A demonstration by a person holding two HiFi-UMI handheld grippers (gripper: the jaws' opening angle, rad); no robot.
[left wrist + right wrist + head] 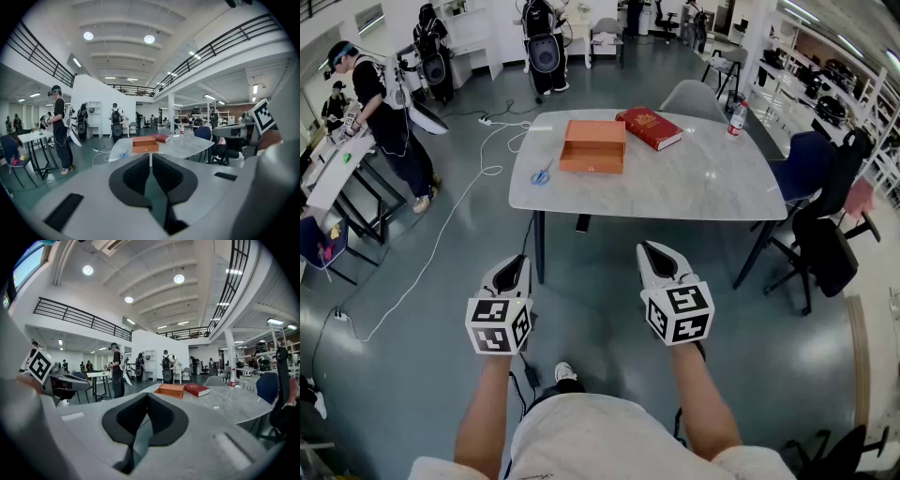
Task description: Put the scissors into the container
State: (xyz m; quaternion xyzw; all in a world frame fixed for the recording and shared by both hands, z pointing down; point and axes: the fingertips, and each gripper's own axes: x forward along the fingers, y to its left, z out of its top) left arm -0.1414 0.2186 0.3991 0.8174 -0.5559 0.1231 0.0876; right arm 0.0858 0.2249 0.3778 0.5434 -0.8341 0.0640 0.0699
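Note:
Blue-handled scissors (pixel 542 175) lie near the left edge of the grey marble table (pixel 694 183), just left of an open orange box (pixel 593 146). From the left gripper view the scissors (pixel 123 154) and the box (pixel 145 144) show far ahead. The box (pixel 171 390) also shows in the right gripper view. My left gripper (pixel 515 267) and right gripper (pixel 653 251) hang over the floor well short of the table, both shut with nothing held.
A red book (pixel 650 127) lies beside the box and a bottle (pixel 736 118) stands at the table's far right corner. Chairs (pixel 820 234) stand right of the table. A person (pixel 389 122) works at a bench on the left. Cables (pixel 459 202) trail across the floor.

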